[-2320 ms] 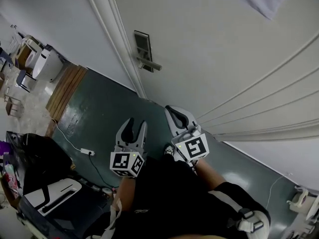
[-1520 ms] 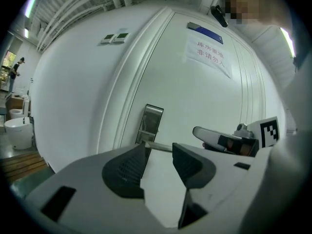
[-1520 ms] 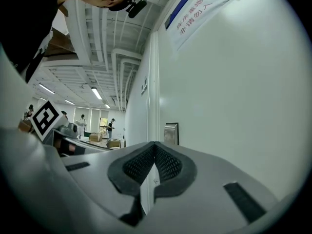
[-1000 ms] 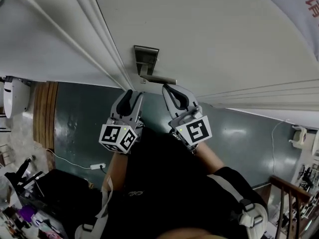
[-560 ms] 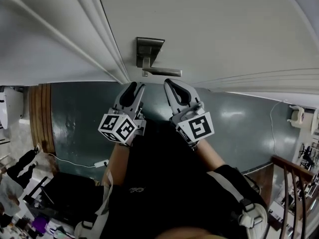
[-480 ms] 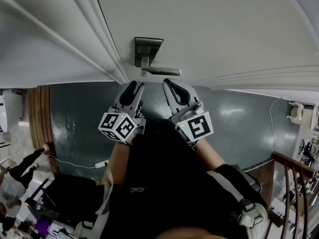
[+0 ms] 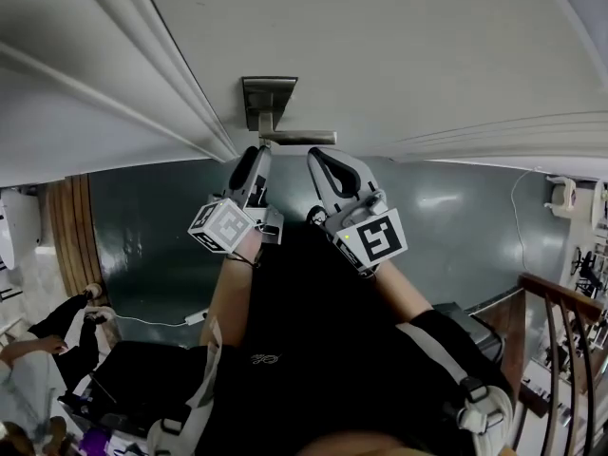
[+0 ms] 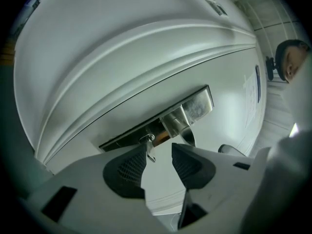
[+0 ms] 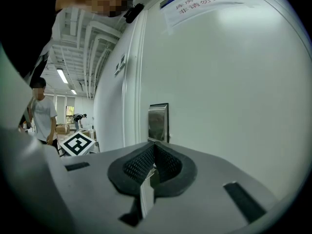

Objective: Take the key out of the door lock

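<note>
1. The left gripper is raised to the white door, with its tips just under the steel lock plate.
2. In the left gripper view its fingers stand apart with a moderate gap, clamped on nothing.
3. The key sits in the lock at the plate's lower end. Its bow hangs down into that gap, close beside the left-hand pad and clear of the other; whether it touches the near pad cannot be told.
4. The lever handle runs from the plate towards the right.
5. The right gripper points up just below the lever's free end.
6. In the right gripper view its fingers meet at the tips. A grey metal strip shows in the hollow behind them; whether they pinch it cannot be told.
</note>
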Demonstrator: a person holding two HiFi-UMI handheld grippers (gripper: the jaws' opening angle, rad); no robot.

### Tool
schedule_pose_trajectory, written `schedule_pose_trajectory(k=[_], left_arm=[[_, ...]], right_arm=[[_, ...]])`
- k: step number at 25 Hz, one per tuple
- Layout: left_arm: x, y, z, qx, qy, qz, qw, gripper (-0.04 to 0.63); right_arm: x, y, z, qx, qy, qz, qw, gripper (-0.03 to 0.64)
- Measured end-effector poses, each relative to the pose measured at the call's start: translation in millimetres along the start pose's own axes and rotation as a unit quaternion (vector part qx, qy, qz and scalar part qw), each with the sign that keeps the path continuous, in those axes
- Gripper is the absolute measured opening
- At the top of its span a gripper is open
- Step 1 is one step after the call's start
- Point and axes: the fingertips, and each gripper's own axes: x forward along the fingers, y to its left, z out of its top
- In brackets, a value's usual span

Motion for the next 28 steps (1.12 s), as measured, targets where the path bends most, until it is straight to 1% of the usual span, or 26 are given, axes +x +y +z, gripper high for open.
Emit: schedule_pose_trajectory(k=[4,9,13,18,21,25,28], left_arm=[[8.7,8.3,-1.8,-0.017,0.001,0.003,0.9999,0.175],[22.4,10.3,-3.2,-0.046,-0.001,-0.004,0.9989,0.175],[28.6,10.5,-3.6,-0.053,-0.006,-0.003,0.9986,0.172],[38.1,8.1,-10.4,-0.09,-0.023,0.007,0.9957,0.149],[38.8,8.2,-4.6,-0.096,-0.042,0.002,0.9945,0.138],[40.5,7.9,-2.2,-0.099,-0.047,0.003,0.9939,0.119],[39.7,10.1,0.4,-0.099,-0.059,0.009,0.9933,0.086]], right_arm=[[3.5,-1.5,-0.8,0.001,0.002,0.004,1.0,0.008],[7.0,-6.5,-3.6,0.002,0.006,0.006,1.0,0.008],[7.4,-10.1,-4.6,0.005,0.007,0.007,1.0,0.008],[5.1,-21.0,-5.9,0.01,0.007,0.014,1.0,0.008],[6.2,-19.3,-5.5,0.011,0.007,0.016,1.0,0.008],[6.7,-19.3,-5.3,0.011,0.009,0.017,1.0,0.008],[5.9,-20.3,-4.6,0.01,0.008,0.017,1.0,0.008]])
